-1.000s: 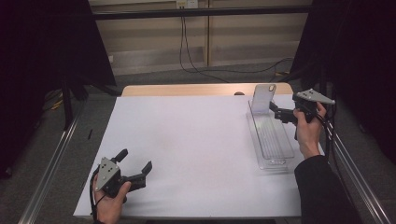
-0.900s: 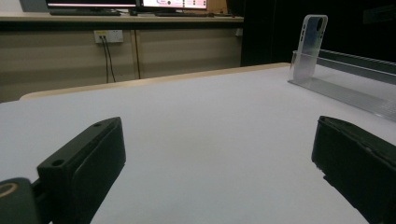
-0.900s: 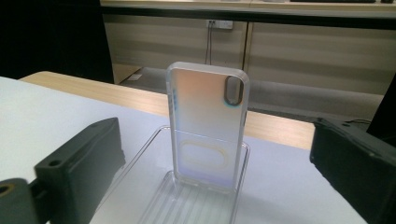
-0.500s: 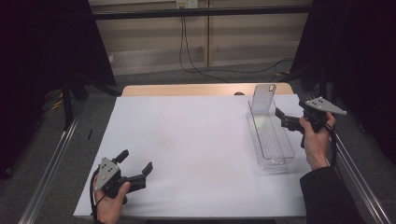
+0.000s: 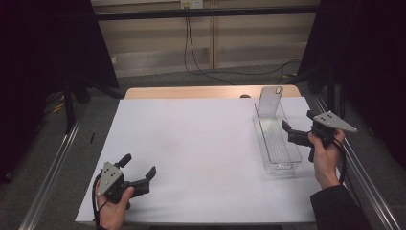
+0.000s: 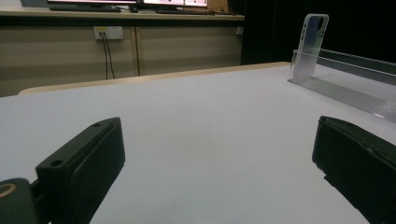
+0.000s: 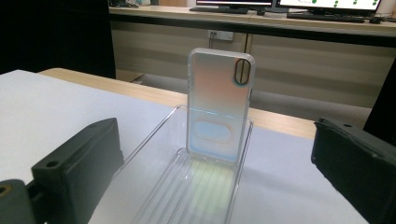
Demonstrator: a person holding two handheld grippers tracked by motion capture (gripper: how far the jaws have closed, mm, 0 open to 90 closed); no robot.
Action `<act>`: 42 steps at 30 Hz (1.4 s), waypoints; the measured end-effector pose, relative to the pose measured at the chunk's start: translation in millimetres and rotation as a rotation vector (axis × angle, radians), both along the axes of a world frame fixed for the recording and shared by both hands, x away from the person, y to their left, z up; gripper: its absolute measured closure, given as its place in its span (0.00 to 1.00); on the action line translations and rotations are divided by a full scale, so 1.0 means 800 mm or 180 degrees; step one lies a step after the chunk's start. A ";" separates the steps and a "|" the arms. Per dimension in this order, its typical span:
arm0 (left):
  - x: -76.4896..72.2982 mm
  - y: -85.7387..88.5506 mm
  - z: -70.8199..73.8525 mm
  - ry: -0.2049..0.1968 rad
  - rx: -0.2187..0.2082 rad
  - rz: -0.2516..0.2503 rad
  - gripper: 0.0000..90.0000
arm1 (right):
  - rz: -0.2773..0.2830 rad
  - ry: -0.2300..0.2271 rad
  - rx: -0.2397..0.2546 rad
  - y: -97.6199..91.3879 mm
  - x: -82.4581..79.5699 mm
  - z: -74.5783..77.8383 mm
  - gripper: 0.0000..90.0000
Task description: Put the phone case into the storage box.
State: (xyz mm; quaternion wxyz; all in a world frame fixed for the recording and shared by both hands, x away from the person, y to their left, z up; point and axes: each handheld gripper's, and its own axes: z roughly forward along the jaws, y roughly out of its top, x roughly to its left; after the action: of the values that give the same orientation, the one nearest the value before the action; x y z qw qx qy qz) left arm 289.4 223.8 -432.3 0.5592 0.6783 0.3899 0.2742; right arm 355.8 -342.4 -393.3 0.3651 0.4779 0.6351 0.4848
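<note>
Presently, right gripper (image 5: 293, 134): jaws apart and empty, held just off the right side of the clear tray (image 5: 282, 165), aimed along it at the phone case (image 7: 219, 105). Phone case: translucent, upright, leaning against the tray's far end wall, near the desk's (image 5: 201, 143) far right corner. Clear tray: long, ribbed floor, lying along the desk's right edge, otherwise bare. Left gripper (image 5: 140, 173): jaws apart, empty, resting low at the near left corner, well apart from the tray. Progress, as judged: case not yet gripped; approach, closing on it and lifting it out all appear outstanding.
</note>
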 end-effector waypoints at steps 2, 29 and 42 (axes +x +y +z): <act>0.000 0.000 0.000 0.0003 -0.0015 0.0007 0.03 | 0.0028 -0.0017 0.0042 0.000 -0.006 -0.002 0.01; -0.003 -0.001 0.002 -0.0033 0.0015 -0.0035 0.03 | 0.0214 -0.0198 0.0050 0.015 -0.078 0.000 0.00; -0.008 0.003 0.003 -0.0023 0.0031 0.0029 0.03 | 0.0147 -0.0129 0.0117 0.013 -0.118 -0.022 0.00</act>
State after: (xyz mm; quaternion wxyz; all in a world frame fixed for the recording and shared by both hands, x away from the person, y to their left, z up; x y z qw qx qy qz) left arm 282.7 225.8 -429.8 0.5560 0.6783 0.3895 0.2811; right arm 261.5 -332.3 -410.9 0.3577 0.4598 0.6294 0.5142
